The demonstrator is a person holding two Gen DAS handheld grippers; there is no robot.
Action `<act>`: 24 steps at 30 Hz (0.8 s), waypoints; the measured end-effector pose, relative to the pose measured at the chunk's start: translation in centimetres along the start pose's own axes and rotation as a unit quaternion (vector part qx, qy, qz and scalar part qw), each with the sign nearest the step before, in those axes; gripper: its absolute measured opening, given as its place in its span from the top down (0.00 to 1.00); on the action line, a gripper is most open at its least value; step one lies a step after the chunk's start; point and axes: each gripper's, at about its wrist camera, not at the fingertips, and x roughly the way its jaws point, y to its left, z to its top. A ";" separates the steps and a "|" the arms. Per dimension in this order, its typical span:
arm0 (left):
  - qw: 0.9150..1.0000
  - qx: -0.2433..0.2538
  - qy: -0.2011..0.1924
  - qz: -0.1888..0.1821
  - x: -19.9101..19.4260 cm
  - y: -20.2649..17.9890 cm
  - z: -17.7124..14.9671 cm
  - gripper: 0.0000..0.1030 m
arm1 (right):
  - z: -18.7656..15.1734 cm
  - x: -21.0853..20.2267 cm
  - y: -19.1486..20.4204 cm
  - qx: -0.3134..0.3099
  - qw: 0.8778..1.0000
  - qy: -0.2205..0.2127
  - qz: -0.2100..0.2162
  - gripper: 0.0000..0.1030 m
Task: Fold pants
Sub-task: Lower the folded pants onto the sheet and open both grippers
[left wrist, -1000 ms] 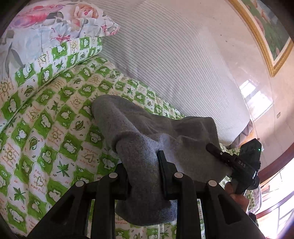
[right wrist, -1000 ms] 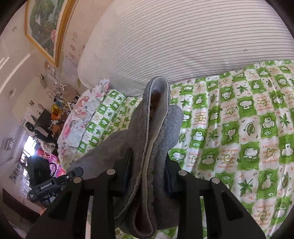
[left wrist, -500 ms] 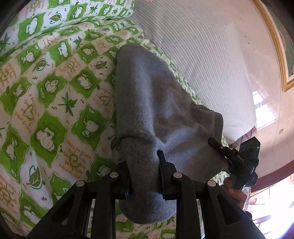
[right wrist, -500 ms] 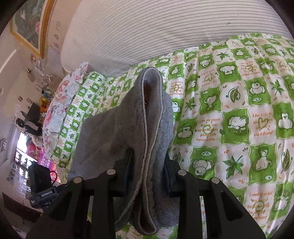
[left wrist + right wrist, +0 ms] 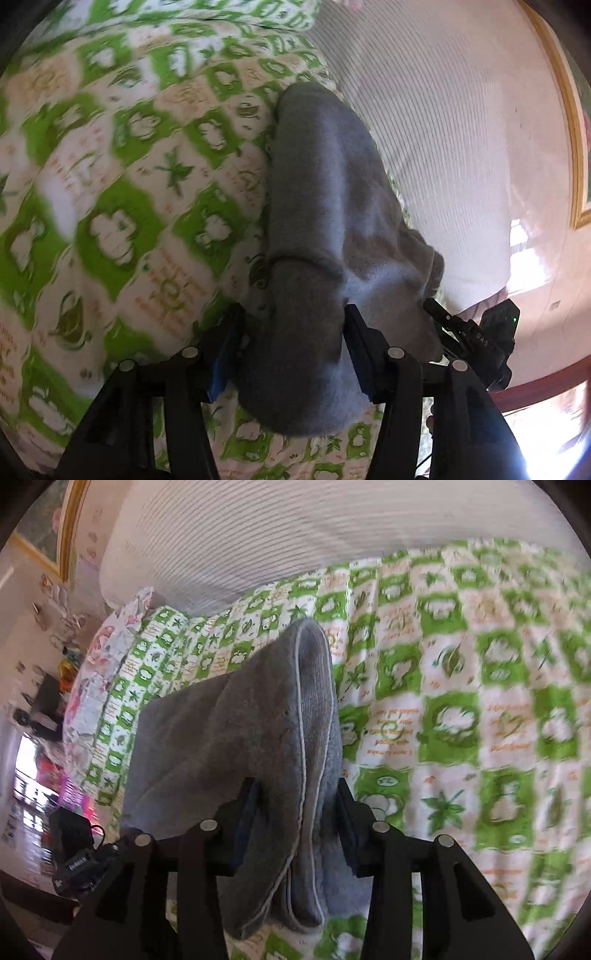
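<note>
Both my grippers, left (image 5: 295, 350) and right (image 5: 295, 830), have jaws clamped on the pants (image 5: 325, 206), whose length runs toward 12 o'clock over the bed (image 5: 480, 720).

pants (image 5: 321, 206) grey fleecy cloth, matt; bedsheet (image 5: 461, 701) printed cotton; tongs (image 5: 295, 801) matt black plastic.

The soft fleece pants (image 5: 325, 229) are plain mid-grey, with a thin pale line of stitching along the folded edge and a slightly bluer grey on the inner pile. The quilted cotton bedspread (image 5: 480, 709) is a checkerboard of bright green and white squares printed with white cartoon figures, green leaves and orange lettering. The large striped pillow (image 5: 258, 535) is white with fine grey lines. The floral pillowcase (image 5: 107, 653) is white with pink blossoms. The picture frame (image 5: 576, 147) is gold.
</note>
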 end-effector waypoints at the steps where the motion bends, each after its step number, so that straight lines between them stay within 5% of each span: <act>1: 1.000 -0.001 -0.002 0.001 -0.3 0.1 -0.1 0.46 | 0.2 -0.5 0.3 -0.010 1.000 -0.003 -0.009 0.58; 6: 1.000 0.000 -0.015 0.017 -1.9 0.1 -0.9 0.42 | 2.3 -2.9 3.8 -0.085 0.993 -0.043 -0.062 0.58; 10: 1.000 -0.016 -0.007 0.012 -2.1 0.6 -1.5 0.42 | 4.4 -1.8 9.3 -0.151 0.988 -0.025 -0.024 0.54; 17: 0.999 -0.034 0.010 0.005 -1.3 0.8 -2.5 0.39 | 6.6 7.1 20.7 -0.252 0.966 0.054 0.007 0.51; 24: 0.999 -0.031 0.018 0.003 0.2 0.8 -2.0 0.39 | 7.4 15.8 25.6 -0.278 0.954 0.113 -0.008 0.40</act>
